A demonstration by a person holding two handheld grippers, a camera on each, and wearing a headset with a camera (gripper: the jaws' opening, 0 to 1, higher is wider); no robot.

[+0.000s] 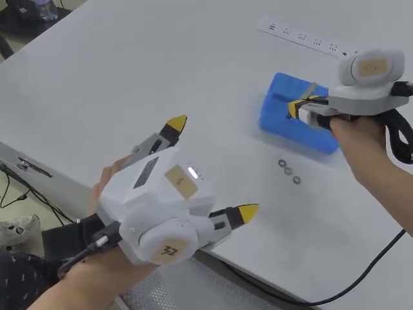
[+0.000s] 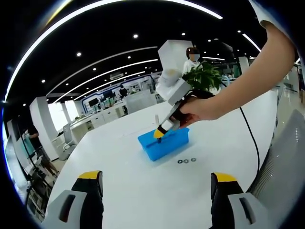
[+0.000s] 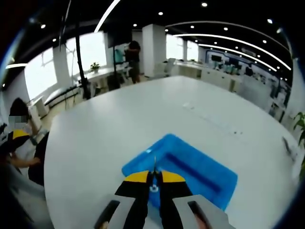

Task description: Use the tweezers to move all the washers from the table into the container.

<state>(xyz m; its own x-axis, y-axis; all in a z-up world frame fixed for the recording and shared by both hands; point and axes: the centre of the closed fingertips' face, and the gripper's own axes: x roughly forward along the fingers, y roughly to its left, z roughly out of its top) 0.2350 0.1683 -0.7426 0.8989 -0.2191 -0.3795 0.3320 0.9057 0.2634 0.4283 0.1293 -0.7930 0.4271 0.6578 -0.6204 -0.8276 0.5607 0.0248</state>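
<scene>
Three small washers [image 1: 288, 171] lie in a short row on the white table, just in front of the blue container [image 1: 284, 123]. My right gripper [image 1: 293, 110] hovers over the container, shut on thin metal tweezers [image 3: 154, 164] whose tip points down into the blue container [image 3: 190, 171]. My left gripper [image 1: 211, 166] stands open near the table's front edge, with nothing between its yellow-tipped jaws. From the left gripper view, my left gripper [image 2: 157, 176] faces the container [image 2: 164, 143], the washers [image 2: 186, 161] and the right gripper [image 2: 159, 133] above them.
A white power strip [image 1: 303, 37] lies at the far edge behind the container. A black cable [image 1: 361, 278] trails from the right gripper across the table's near right corner. The table edge [image 1: 77, 184] runs diagonally under my left hand.
</scene>
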